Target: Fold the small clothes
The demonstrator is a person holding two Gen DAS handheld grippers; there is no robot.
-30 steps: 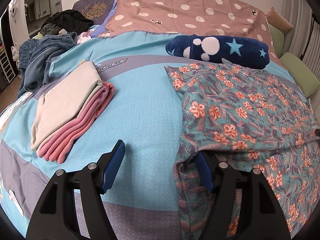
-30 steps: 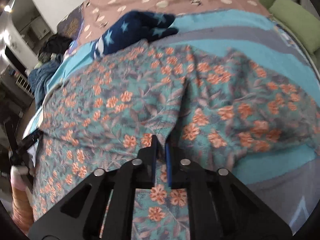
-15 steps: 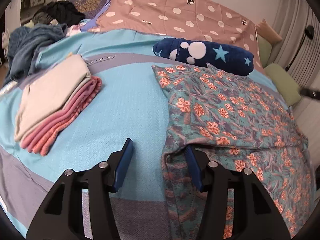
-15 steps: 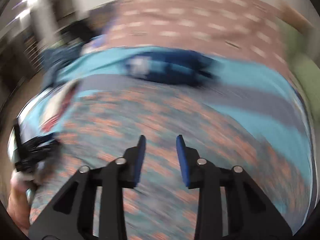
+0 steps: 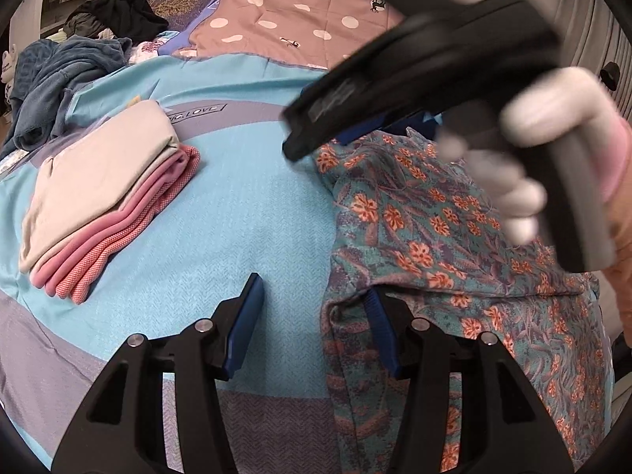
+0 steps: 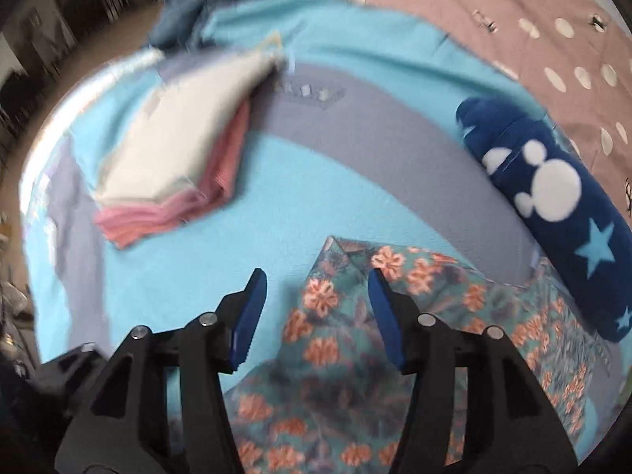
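Observation:
A teal garment with orange flowers [image 5: 442,245] lies spread on the blue bedspread, its near left edge folded. My left gripper [image 5: 314,306] is open, its right finger at the garment's near left corner. My right gripper [image 6: 316,296] is open above the garment's far left corner [image 6: 335,276], holding nothing. It also shows in the left wrist view [image 5: 414,51], held by a gloved hand above the garment's far edge.
A folded stack of cream and pink clothes [image 5: 102,201] lies to the left, also in the right wrist view [image 6: 177,158]. A rolled navy blanket with stars [image 6: 553,197] lies behind the garment. Dark clothes [image 5: 67,79] are heaped at the bed's far left.
My right gripper let go of the garment, opened, and swung left to the garment's far left corner. My left gripper stayed open at the near left corner.

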